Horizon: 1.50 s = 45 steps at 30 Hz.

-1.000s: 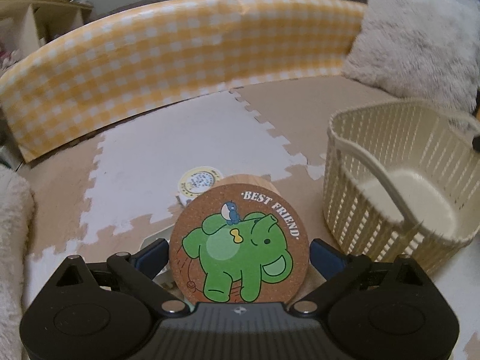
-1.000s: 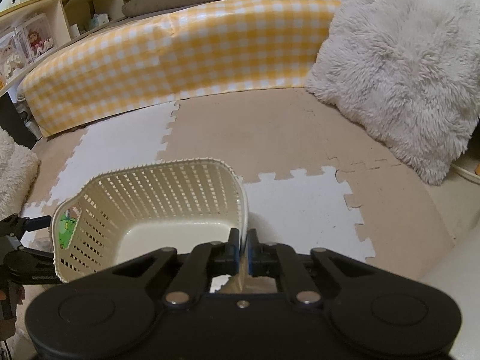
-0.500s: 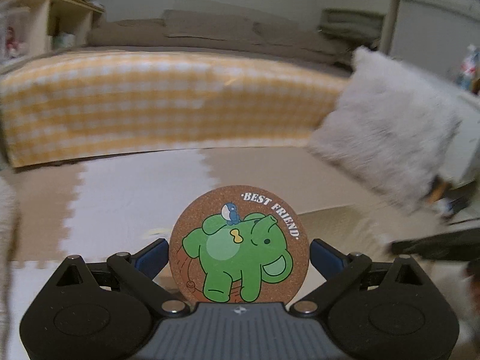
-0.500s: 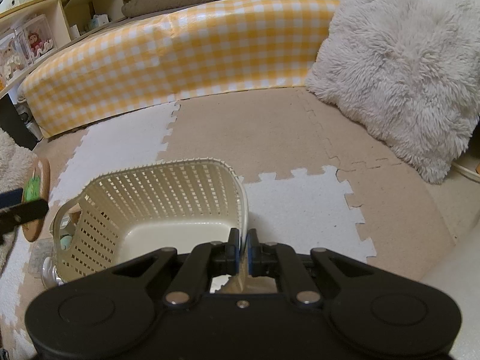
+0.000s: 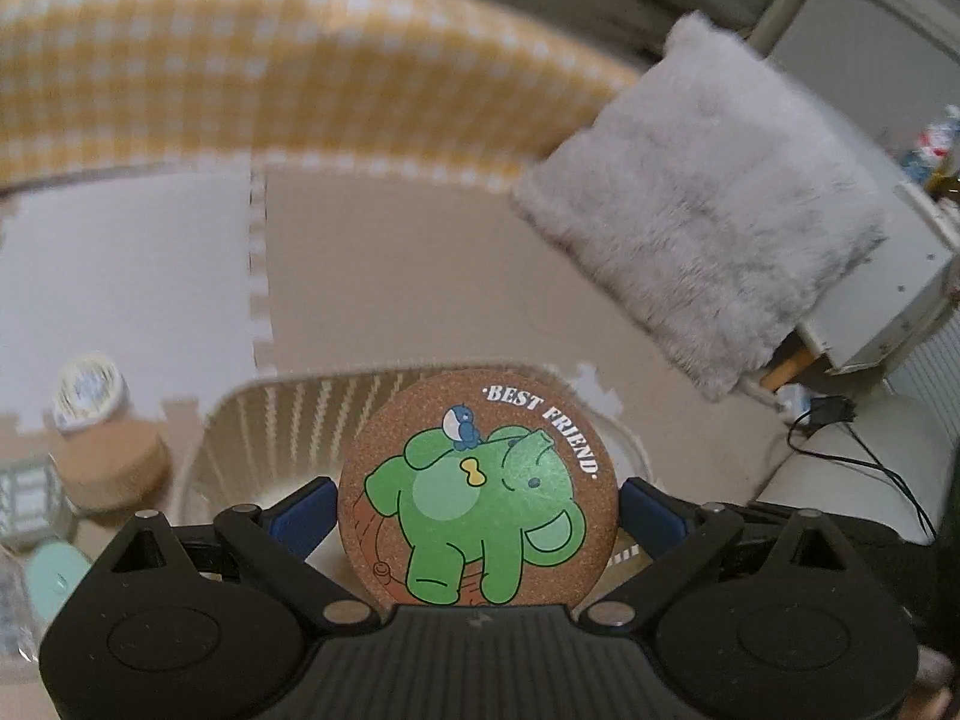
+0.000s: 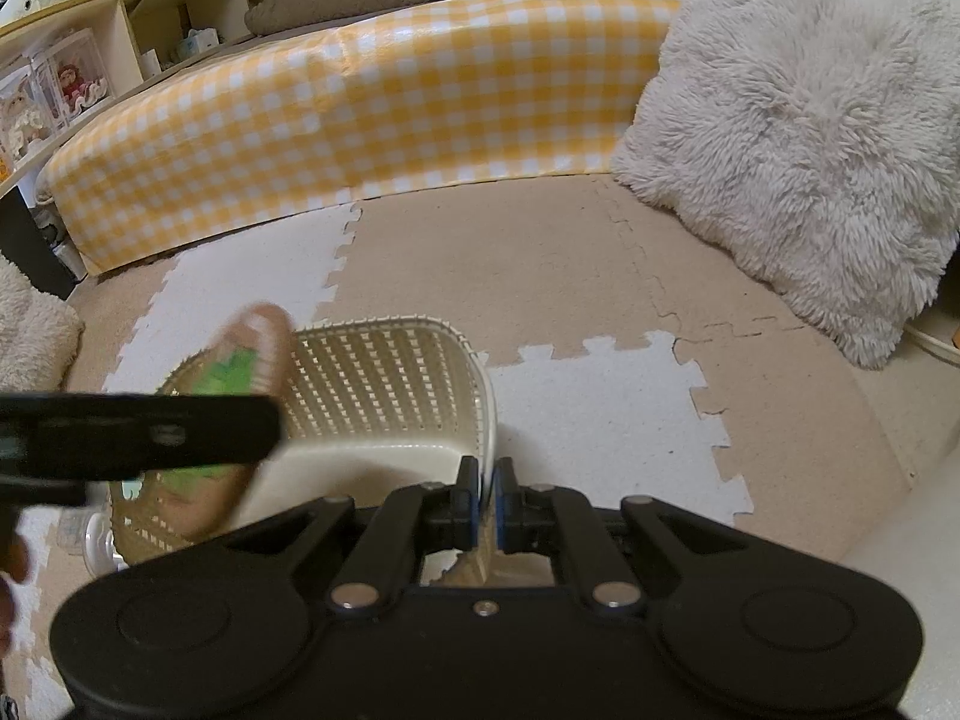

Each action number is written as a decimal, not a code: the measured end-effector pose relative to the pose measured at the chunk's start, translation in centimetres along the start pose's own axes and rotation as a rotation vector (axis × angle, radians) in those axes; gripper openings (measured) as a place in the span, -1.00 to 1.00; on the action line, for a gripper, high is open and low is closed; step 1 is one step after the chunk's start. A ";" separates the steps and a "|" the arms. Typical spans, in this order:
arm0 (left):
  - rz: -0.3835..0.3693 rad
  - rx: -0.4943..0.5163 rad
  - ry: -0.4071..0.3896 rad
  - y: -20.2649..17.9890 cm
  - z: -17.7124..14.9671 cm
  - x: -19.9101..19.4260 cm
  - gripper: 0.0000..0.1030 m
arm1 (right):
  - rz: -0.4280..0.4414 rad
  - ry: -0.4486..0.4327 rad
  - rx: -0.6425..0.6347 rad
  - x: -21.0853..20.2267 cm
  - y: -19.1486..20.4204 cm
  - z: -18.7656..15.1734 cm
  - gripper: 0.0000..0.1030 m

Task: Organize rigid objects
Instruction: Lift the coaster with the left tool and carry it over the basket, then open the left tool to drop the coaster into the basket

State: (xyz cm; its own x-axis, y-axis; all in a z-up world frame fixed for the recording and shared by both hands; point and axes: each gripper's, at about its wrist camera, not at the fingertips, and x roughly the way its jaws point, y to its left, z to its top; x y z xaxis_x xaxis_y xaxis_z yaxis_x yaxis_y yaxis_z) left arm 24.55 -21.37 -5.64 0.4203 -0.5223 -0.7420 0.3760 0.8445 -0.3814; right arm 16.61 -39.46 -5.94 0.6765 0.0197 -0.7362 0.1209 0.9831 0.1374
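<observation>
My left gripper [image 5: 477, 495] is shut on a round cork coaster [image 5: 480, 480] printed with a green elephant and "BEST FRIEND". It holds the coaster upright over the cream slatted basket [image 5: 288, 420]. In the right wrist view the coaster [image 6: 240, 372] and the left gripper [image 6: 138, 432] show blurred over the basket's left side. My right gripper [image 6: 487, 480] is shut on the basket's near rim [image 6: 489, 414].
To the left of the basket lie a round cork piece [image 5: 111, 468], a small white round tin [image 5: 90, 390], a clear box [image 5: 27, 498] and a mint-coloured thing [image 5: 54, 576]. A fluffy grey cushion [image 6: 798, 138] and a yellow checked bolster [image 6: 372, 138] border the foam mat.
My left gripper has lifted the coaster off the mat and carried it right, from beside the basket to above it. The right gripper has stayed shut on the basket rim.
</observation>
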 end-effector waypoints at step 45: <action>-0.067 -0.062 0.002 0.4 0.3 -2.7 1.00 | 0.024 -0.002 0.018 0.2 -0.5 -0.1 -0.90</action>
State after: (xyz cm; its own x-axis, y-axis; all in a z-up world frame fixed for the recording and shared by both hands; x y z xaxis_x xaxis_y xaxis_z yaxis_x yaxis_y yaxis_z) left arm 23.86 -19.63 -3.64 0.3943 -0.5775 -0.7148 0.3516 0.8135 -0.4633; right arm 16.61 -39.96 -6.16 0.6807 0.0428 -0.7313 0.1176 0.9789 0.1668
